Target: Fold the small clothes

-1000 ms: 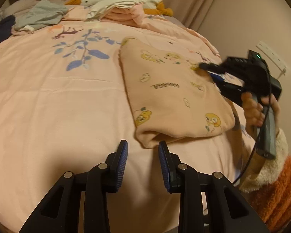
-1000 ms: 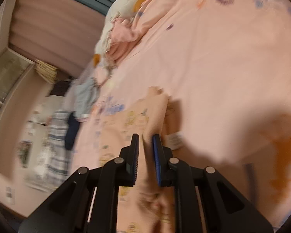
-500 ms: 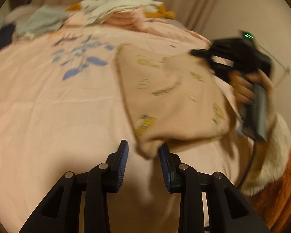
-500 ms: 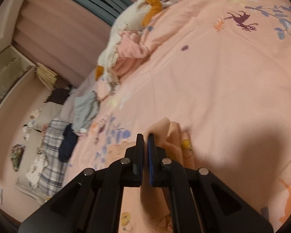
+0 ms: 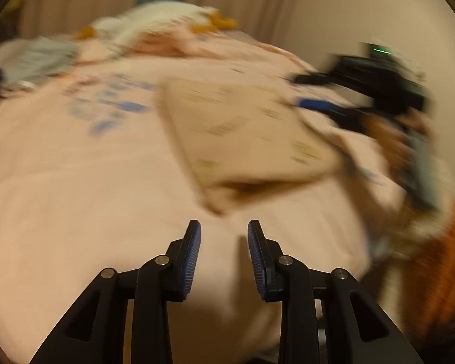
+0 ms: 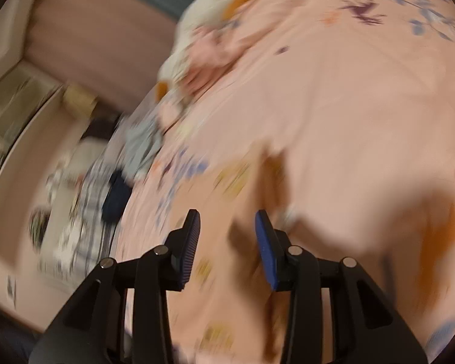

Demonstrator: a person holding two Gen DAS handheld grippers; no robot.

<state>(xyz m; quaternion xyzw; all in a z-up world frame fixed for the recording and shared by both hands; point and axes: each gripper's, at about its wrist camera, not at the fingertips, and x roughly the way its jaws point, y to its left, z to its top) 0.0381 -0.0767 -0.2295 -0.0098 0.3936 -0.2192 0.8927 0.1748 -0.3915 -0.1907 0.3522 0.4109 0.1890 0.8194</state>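
Both wrist views are motion-blurred. The folded peach garment with yellow cartoon prints (image 5: 242,139) is lying on the pink bedspread (image 5: 75,182), toward the right side of the bed, with its near corner just ahead of the left gripper (image 5: 224,242).

Left gripper: fingers are standing partly apart over bare bedspread, grasping nothing.

Right gripper (image 6: 227,236): fingers are opening. Garment fabric (image 6: 236,182) is lying under and ahead of them; as far as the blur allows, the pads are not pressing on it, so it looks released. In the left view the same tool (image 5: 348,97) is sitting at the garment's far right edge, held by a hand (image 5: 391,139) in a fluffy orange and white sleeve (image 5: 439,267).

Unfolded clothes (image 5: 36,63) and a stuffed toy (image 5: 154,21) are lying well apart at the head of the bed.

Risks from here:
- The right edge of the garment is looking lifted rather than flat. If it is dropping while the tool is pulling off, the top layer may be slumping and the fold skewing.
- A finger pad could be snagging the fleece on exit and dragging the stack out of square.
- The garment is sitting near the bed's right edge, so a tug that way could be sliding it off.
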